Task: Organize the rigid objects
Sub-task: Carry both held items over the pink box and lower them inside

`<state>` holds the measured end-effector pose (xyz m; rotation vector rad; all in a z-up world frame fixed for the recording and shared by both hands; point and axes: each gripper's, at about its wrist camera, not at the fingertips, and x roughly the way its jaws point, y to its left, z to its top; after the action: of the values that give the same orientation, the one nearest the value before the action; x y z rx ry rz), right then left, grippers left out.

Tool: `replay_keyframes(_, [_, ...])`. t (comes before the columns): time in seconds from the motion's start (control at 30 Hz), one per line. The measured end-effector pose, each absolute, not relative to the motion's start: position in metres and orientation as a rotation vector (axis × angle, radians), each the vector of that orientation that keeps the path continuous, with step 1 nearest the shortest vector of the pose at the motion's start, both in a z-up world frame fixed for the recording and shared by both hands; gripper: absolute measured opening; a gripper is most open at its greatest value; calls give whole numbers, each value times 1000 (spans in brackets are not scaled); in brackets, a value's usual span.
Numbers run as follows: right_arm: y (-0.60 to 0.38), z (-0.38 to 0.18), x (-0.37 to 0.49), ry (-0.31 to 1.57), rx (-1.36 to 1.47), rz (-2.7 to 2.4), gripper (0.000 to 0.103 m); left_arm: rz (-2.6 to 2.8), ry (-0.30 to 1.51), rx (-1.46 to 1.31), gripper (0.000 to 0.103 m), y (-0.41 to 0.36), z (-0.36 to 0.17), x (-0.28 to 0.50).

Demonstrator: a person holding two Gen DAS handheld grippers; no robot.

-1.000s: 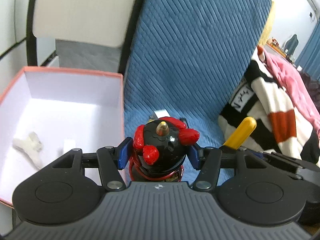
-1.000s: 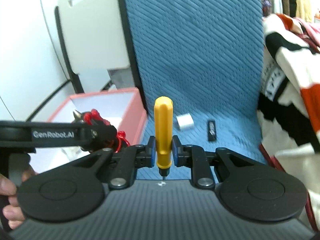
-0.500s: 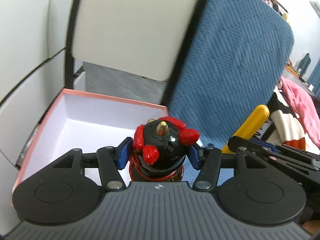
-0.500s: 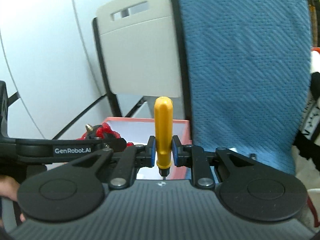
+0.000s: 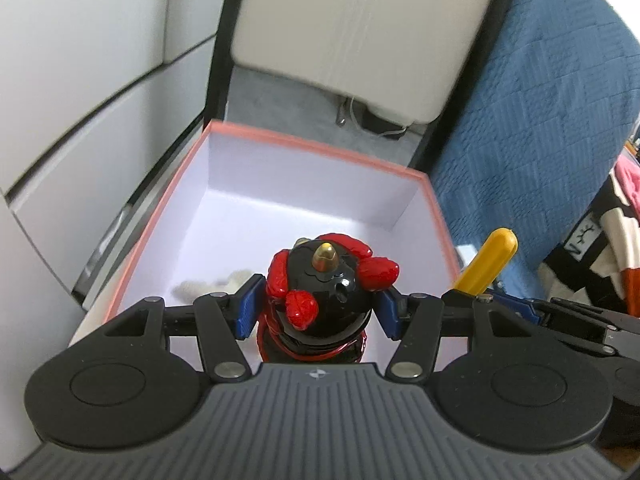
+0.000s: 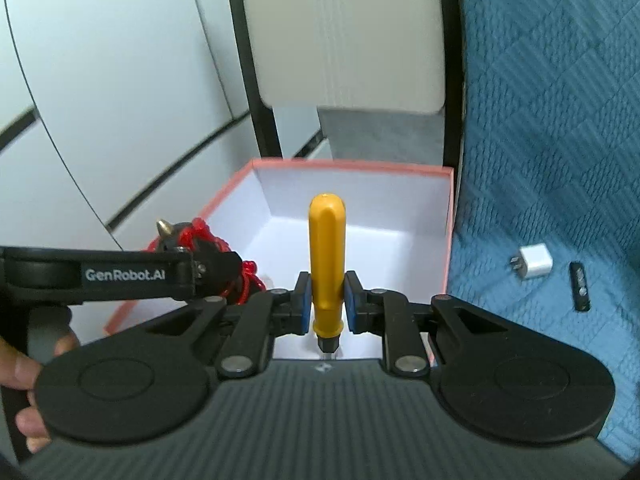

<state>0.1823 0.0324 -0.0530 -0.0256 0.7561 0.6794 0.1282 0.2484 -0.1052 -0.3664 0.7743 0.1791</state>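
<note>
My left gripper (image 5: 318,308) is shut on a black and red toy figure (image 5: 322,292) with a gold tip, held over the open pink-rimmed white box (image 5: 320,152). My right gripper (image 6: 327,304) is shut on a yellow screwdriver handle (image 6: 327,256), upright between the blue pads, in front of the same box (image 6: 352,166). The screwdriver (image 5: 486,264) shows at the right of the left wrist view, near the box's right wall. The toy (image 6: 192,236) and the left gripper's side show at the left of the right wrist view. A white fluffy item (image 5: 208,286) lies on the box floor.
A white charger plug (image 6: 534,262) and a small black stick (image 6: 580,286) lie on the blue quilted cover (image 6: 560,140) right of the box. A white folding chair back (image 5: 360,32) stands behind the box. Striped and pink fabric (image 5: 608,232) lies at far right. A hand (image 6: 20,380) holds the left gripper.
Both grippers have swung left from over the blue cover to the box, each keeping its hold. The box now fills the middle of both views.
</note>
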Motion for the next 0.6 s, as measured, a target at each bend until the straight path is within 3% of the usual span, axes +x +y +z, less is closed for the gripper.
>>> replay_keyframes(0.6, [57,-99,192,932,-124,619,21,169,894,-409,63,268,-177,142])
